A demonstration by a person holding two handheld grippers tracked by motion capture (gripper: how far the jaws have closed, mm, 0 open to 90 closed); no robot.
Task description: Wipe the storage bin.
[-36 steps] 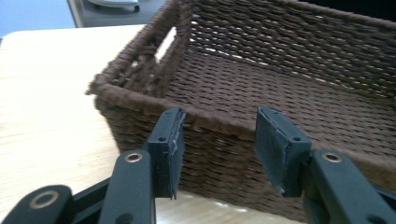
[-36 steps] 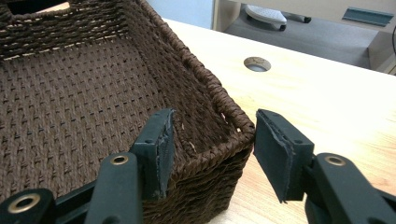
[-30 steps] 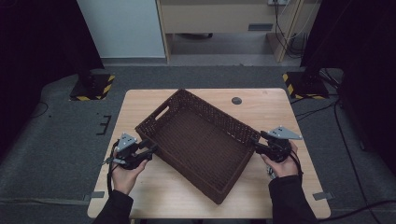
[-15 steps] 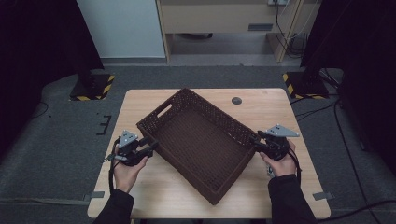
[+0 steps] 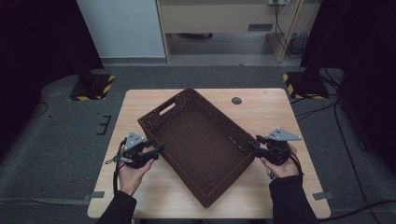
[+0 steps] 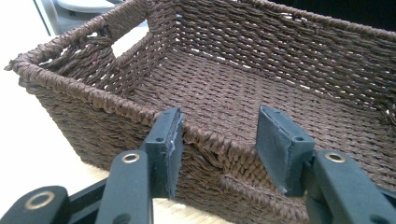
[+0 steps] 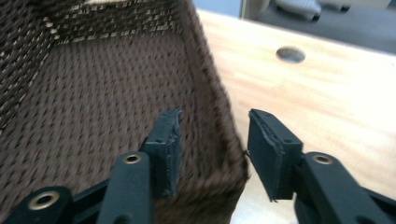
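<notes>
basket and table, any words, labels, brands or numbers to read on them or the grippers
None: the basket is plain brown weave, the table is bare wood, and neither the left gripper nor the right gripper bears any print. The black and yellow stripes on the floor blocks are only a pattern.

A wooden table (image 5: 280,116) stands in the middle of the floor, and a basket (image 5: 198,142) lies on it at a slant, one corner pointing toward the person and the opposite corner toward the far edge. The left gripper (image 5: 156,150) sits at the basket's left long wall, its jaws astride the rim. The right gripper (image 5: 253,144) sits at the right long wall, likewise astride the rim. A small round hole (image 5: 236,100) lies in the tabletop behind the basket, toward the far right.
</notes>
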